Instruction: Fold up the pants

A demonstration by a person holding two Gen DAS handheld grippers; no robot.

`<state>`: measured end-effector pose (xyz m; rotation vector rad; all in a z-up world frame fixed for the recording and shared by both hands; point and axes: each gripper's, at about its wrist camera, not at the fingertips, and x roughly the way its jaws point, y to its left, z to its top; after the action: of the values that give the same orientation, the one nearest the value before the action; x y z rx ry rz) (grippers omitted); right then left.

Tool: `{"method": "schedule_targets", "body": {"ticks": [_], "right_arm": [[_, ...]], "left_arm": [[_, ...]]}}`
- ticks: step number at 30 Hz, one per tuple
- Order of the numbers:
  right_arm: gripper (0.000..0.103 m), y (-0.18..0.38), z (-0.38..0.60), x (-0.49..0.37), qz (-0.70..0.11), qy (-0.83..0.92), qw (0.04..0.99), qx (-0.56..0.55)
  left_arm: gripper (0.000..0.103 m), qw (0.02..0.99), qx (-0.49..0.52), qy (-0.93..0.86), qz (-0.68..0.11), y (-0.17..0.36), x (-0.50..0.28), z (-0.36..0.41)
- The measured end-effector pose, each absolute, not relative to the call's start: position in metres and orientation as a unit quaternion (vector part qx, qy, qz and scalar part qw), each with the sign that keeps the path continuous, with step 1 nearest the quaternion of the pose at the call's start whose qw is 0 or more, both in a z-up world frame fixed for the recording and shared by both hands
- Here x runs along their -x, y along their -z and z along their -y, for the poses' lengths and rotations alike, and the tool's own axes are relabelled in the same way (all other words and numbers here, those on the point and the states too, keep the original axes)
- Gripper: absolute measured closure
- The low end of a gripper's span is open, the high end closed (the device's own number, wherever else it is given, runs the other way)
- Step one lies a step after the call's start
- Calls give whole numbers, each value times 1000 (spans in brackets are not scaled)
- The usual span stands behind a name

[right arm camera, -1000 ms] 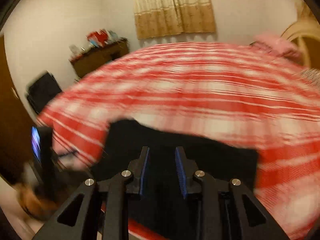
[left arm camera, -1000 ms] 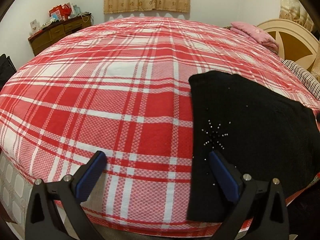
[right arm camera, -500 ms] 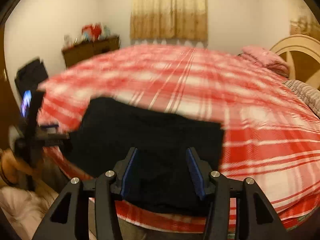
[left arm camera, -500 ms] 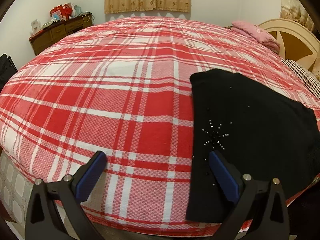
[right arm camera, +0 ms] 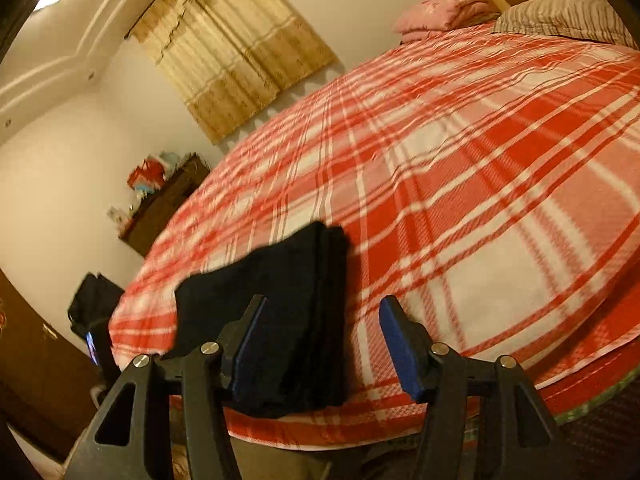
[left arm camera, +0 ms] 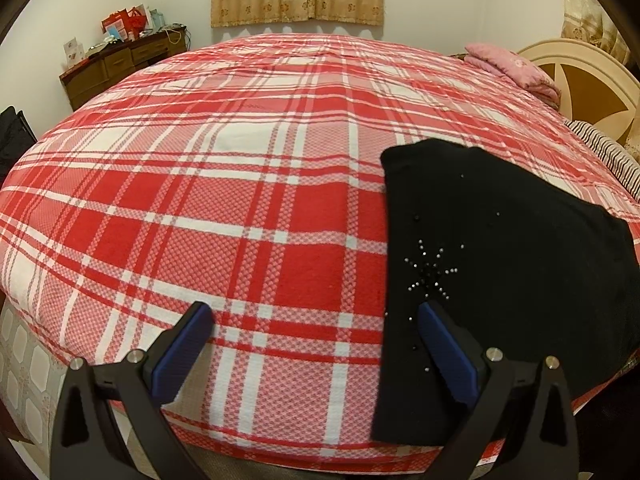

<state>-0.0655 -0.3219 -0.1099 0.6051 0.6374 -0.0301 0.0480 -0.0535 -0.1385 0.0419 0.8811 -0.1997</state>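
Observation:
Black pants (left arm camera: 500, 240) with a small star of shiny studs lie folded in a flat stack at the near right corner of the red plaid bed (left arm camera: 240, 200). My left gripper (left arm camera: 312, 310) hovers open over the bed's near edge, its right finger above the pants' left border, holding nothing. In the right wrist view the same pants (right arm camera: 288, 280) lie at lower left, their layered edge facing right. My right gripper (right arm camera: 324, 302) is tilted and its jaws are opening. The stack's right edge shows in the gap beyond the pads, which do not press on it.
A wooden dresser (left arm camera: 120, 60) with clutter stands at the far left wall. A folded pink blanket (left arm camera: 508, 64), a striped pillow (left arm camera: 604, 156) and a cream headboard (left arm camera: 580, 80) are at the right. A dark bag (left arm camera: 12, 136) sits beside the bed's left side.
The right gripper's jaws widened and let go of the black cloth. Its view rolled and shifted right, so the pants now sit at the left. The left view is unchanged.

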Motion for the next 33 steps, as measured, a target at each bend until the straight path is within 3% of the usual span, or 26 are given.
{"method": "schedule_targets", "body": {"ticks": [8, 17, 22, 26, 28, 33], "right_arm": [[44, 128, 290, 53, -348, 40, 910, -222], [40, 138, 288, 51, -364, 6, 892, -268], [42, 151, 313, 60, -329, -21, 870, -367], [44, 148, 301, 55, -349, -23, 872, -341], [63, 151, 293, 50, -366, -43, 864, -344], [69, 148, 282, 49, -365, -32, 881, -299]], "left_arm": [[0, 899, -21, 96, -426, 138, -48, 53], [0, 899, -21, 96, -426, 138, -48, 53], [0, 899, -21, 97, -426, 138, -48, 54], [0, 899, -20, 96, -426, 139, -48, 53], [0, 899, -19, 96, -426, 139, -47, 53], [0, 899, -16, 98, -426, 140, -48, 53]]}}
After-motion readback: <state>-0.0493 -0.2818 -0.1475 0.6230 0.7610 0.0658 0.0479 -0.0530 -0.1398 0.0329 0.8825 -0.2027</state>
